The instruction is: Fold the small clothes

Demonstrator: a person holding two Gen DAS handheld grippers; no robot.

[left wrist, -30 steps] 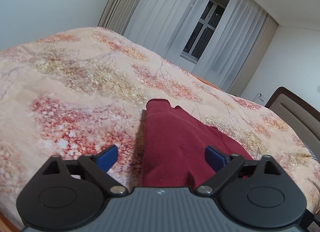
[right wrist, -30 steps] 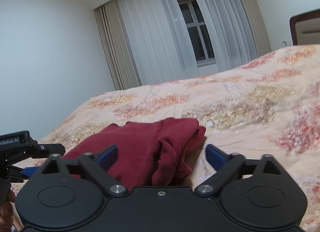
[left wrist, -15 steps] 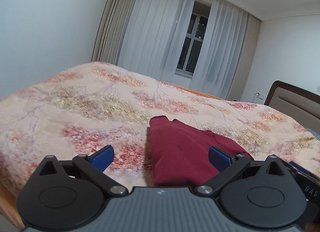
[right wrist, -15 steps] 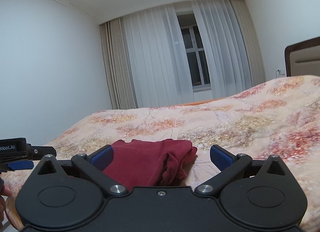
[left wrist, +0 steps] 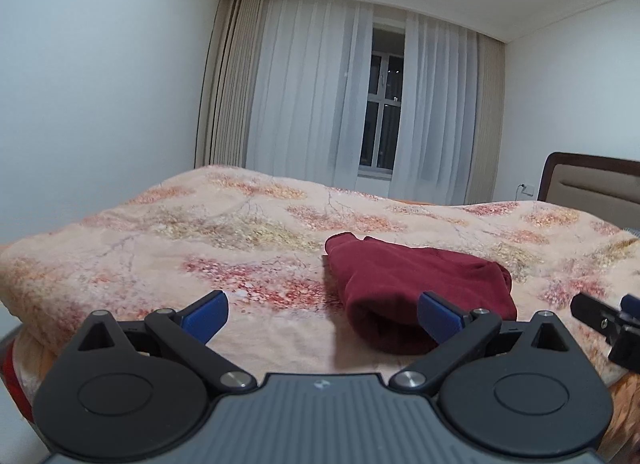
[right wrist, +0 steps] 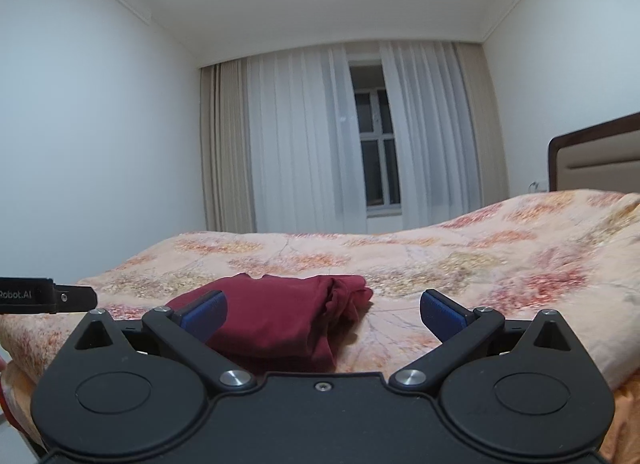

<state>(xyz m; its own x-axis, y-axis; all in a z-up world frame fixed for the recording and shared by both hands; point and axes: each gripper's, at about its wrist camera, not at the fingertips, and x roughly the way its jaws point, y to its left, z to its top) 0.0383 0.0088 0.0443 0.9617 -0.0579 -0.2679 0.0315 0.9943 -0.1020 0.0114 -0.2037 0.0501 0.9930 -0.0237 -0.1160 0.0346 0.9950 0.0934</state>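
Note:
A dark red garment (left wrist: 412, 280) lies folded in a compact bundle on the bed near its front edge; it also shows in the right wrist view (right wrist: 280, 312). My left gripper (left wrist: 322, 314) is open and empty, held back from the bed with the garment ahead and slightly right of it. My right gripper (right wrist: 323, 310) is open and empty, with the garment ahead and slightly left. Each gripper's tip shows at the edge of the other's view.
The bed has a peach floral bedspread (left wrist: 224, 240). A dark wooden headboard (left wrist: 592, 184) stands at the right. White curtains and a window (left wrist: 380, 112) are behind the bed. White walls enclose the room.
Both grippers have drawn back and tilted upward away from the garment, which now looks smaller and farther. The garment has stayed folded on the bed.

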